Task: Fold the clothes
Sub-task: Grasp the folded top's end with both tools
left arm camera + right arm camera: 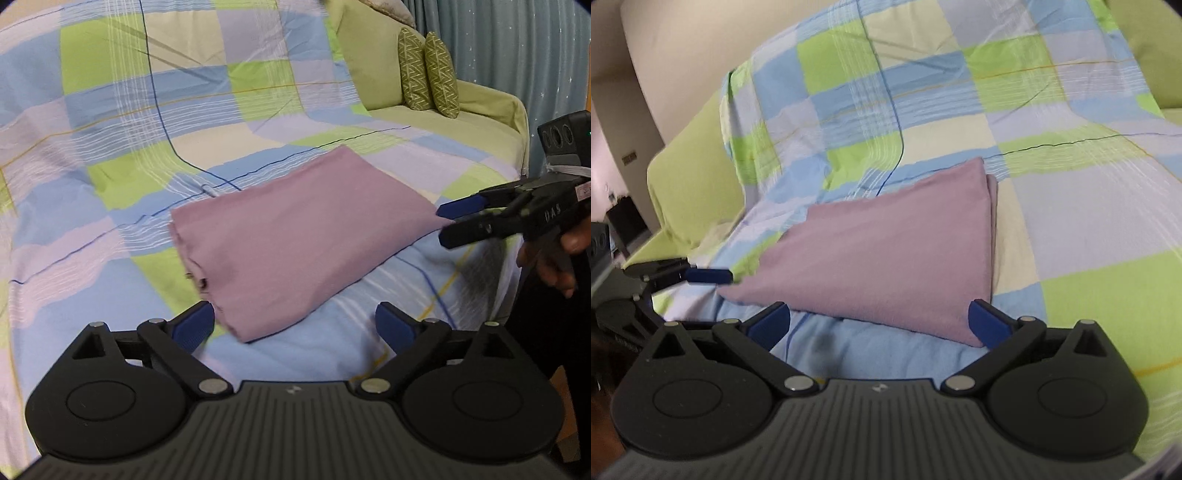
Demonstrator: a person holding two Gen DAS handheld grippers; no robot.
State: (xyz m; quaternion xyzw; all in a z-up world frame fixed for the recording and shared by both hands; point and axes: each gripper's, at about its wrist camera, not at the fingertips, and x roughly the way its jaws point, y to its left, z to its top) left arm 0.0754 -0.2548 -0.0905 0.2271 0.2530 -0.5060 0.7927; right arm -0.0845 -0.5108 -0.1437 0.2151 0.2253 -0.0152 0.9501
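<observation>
Garment: mauve cloth [295, 243], folded into a flat rectangle, lying on a checked sheet [155, 122] of blue, green, lilac and cream.
Setting: sheet draped over a pale green sofa [484, 122]; two patterned green cushions [428, 75] propped at the far end, grey-blue curtain [517, 48] behind.
Left gripper [295, 325]: blue pads spread wide, released, poised at the near corner of the fold, grasping nothing.
Right gripper [879, 323]: pads likewise splayed apart, empty, straddling the cloth's near edge; from the left wrist view, tips just beside the fold's right corner.
Fold: layered edges stacked along one side, surface smooth.
</observation>
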